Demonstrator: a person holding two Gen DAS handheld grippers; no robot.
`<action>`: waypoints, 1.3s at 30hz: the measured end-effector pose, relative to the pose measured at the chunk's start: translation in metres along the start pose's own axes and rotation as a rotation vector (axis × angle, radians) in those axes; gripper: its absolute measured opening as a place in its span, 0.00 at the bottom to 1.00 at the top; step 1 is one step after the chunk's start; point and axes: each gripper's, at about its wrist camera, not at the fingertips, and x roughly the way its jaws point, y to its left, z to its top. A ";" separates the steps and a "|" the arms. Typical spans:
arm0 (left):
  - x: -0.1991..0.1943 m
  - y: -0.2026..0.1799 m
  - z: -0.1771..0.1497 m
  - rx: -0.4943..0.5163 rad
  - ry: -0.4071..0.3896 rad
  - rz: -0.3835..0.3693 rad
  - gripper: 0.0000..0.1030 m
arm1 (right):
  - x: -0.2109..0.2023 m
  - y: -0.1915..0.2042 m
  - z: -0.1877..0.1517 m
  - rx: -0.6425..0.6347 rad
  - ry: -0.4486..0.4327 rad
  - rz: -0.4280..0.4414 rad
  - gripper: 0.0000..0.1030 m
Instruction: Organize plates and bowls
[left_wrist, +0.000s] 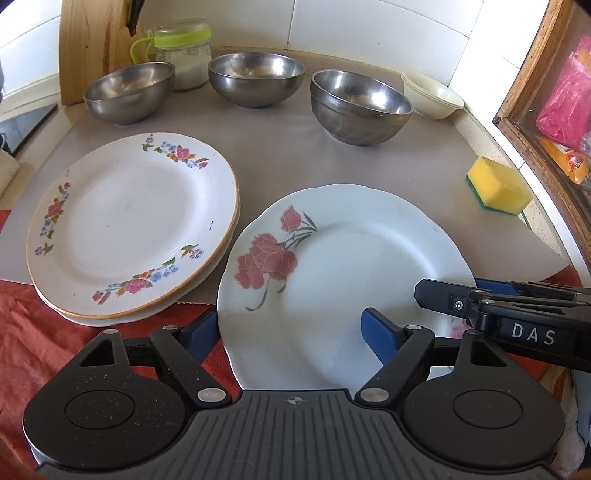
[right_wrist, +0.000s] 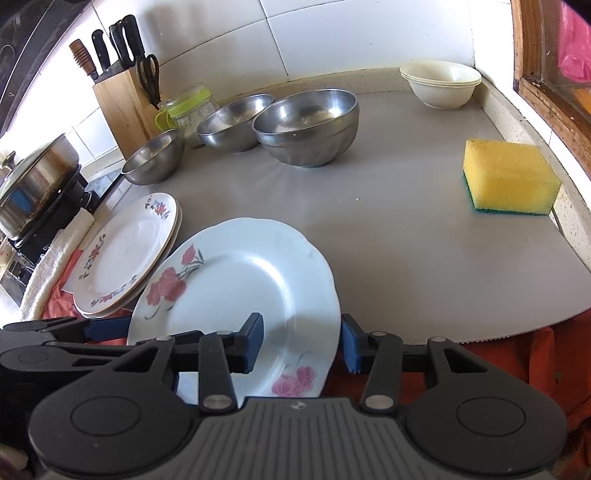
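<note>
Currently, rose plate (left_wrist: 343, 258): white, scalloped rim, pink roses; near edge of the grey mat (left_wrist: 277, 155), front part overhanging onto the red cloth (left_wrist: 29, 332).
Left gripper (left_wrist: 291, 334): jaws wide, straddling the plate's near-left rim; one blue pad left of the rim, the other over the plate face; pads not pressing.
Right gripper (right_wrist: 303, 341): jaws narrower, straddling the plate's right rim; left pad over the plate face, right pad just beside the edge; contact cannot be told.
Grip on plate: neither gripper visibly clamped.
Plate stack (left_wrist: 129, 225): floral plates with orange rim, left of the rose plate, just beside it.
Steel bowls: left bowl (left_wrist: 129, 90), middle bowl (left_wrist: 256, 77), right nested bowls (left_wrist: 360, 105), in a row at the back of the mat.
Cream bowls (left_wrist: 432, 94): nested, back right corner.
Sponge (left_wrist: 496, 190): yellow with green base, right side, well apart from the plate.
Jar (left_wrist: 184, 51): green lid, behind the left bowl.
Knife block (right_wrist: 125, 99): wooden, back left, scissors in it.
Pot (right_wrist: 37, 177): lidded, far left on a burner.
</note>
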 end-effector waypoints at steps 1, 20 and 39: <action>0.000 -0.001 0.000 0.004 0.000 0.002 0.83 | -0.001 0.001 -0.001 0.002 -0.004 -0.003 0.46; 0.007 -0.013 -0.001 0.114 -0.004 -0.023 0.97 | -0.010 -0.009 -0.009 0.044 -0.043 -0.053 0.53; 0.002 -0.018 0.005 0.134 -0.015 -0.047 0.83 | -0.018 -0.010 -0.010 0.109 -0.077 -0.059 0.50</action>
